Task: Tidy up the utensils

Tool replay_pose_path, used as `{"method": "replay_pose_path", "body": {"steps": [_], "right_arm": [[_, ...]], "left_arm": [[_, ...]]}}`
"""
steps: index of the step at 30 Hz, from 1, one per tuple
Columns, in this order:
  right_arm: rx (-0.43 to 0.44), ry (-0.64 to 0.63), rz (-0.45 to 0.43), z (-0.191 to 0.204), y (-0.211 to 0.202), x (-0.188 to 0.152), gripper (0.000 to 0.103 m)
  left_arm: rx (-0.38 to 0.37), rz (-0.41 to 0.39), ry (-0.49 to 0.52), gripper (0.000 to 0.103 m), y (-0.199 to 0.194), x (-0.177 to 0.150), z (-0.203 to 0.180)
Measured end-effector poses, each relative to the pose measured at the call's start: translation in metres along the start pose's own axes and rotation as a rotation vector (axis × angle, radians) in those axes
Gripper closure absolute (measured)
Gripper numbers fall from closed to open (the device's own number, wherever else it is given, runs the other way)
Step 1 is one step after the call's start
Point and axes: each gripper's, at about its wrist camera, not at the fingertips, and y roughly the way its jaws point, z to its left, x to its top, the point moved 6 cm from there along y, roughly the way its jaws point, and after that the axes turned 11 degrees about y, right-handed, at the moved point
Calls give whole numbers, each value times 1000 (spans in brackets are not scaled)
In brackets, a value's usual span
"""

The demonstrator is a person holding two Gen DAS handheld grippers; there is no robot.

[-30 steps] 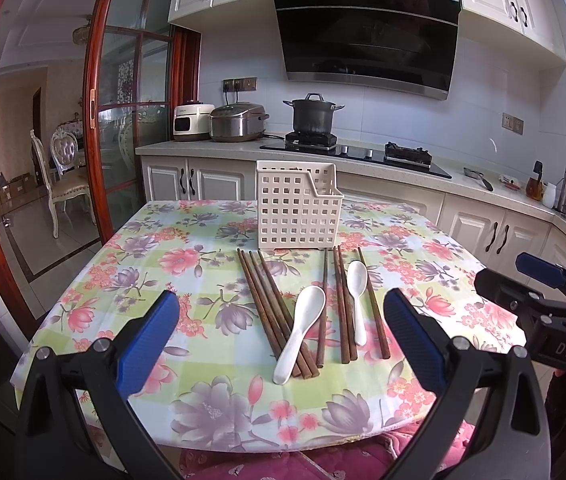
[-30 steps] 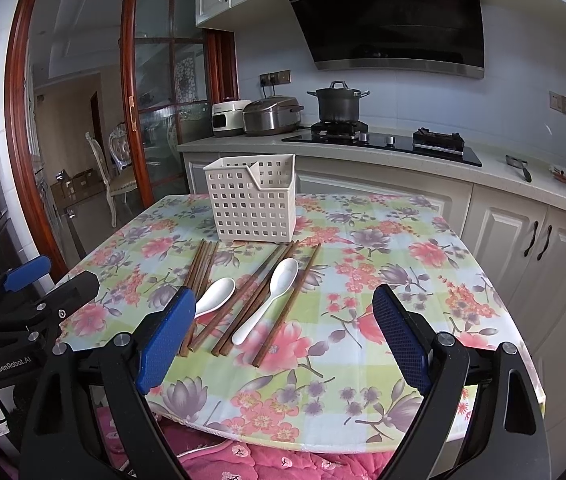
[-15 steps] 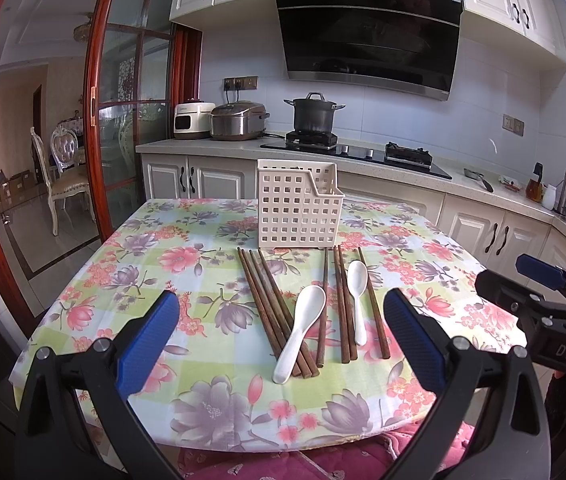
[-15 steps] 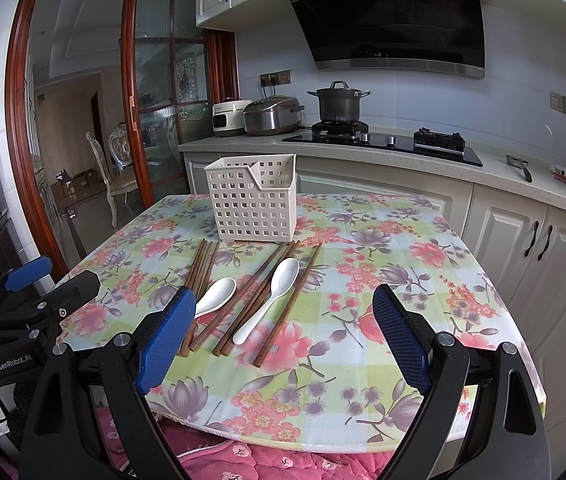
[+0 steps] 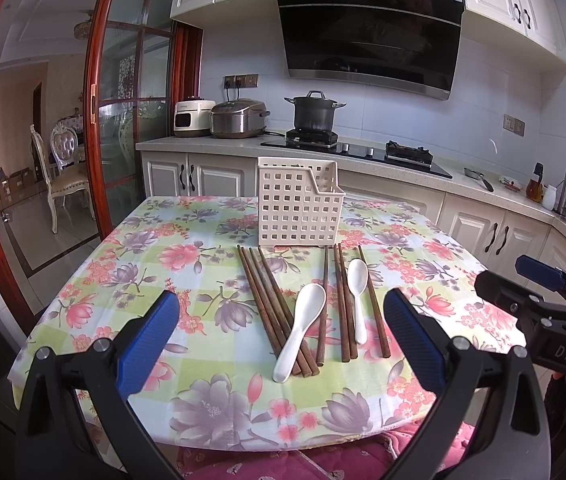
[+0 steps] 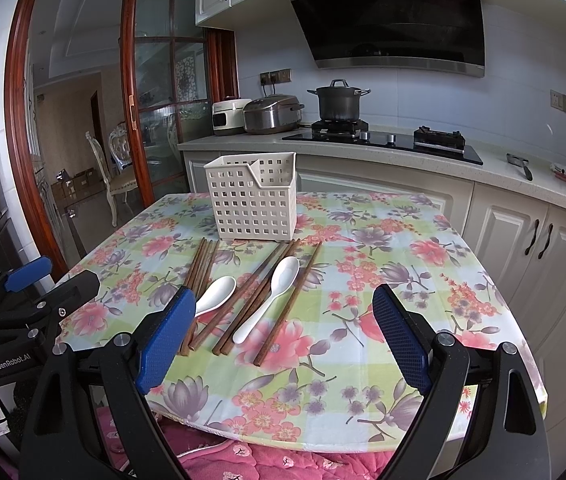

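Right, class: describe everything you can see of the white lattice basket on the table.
The basket is a cream-white box, apparently plastic, its walls pierced by a grid of square holes. One side wall steps down in a slanted notch, so the top rim is uneven. It stands upright on the floral tablecloth, towards the table's far edge, open-topped, and nothing shows inside. The wooden chopsticks lie just in front, their far tips close to its base; contact cannot be told.

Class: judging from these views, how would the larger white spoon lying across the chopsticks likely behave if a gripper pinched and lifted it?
The larger white spoon looks glazed and rigid, so probably slippery and breakable. Resting on the chopsticks, it may rock or nudge them.
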Motion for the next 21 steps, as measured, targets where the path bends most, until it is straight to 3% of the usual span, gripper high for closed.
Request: {"method": "replay_pose_path", "body": {"steps": [8, 21], "right_arm": [[2, 29, 57, -8, 22, -4, 18], [-52, 132, 248, -43, 125, -14, 18]], "left_arm": [[-7, 82, -60, 5, 22, -12, 12], [-24, 297, -63, 5, 115, -35, 41]]}}
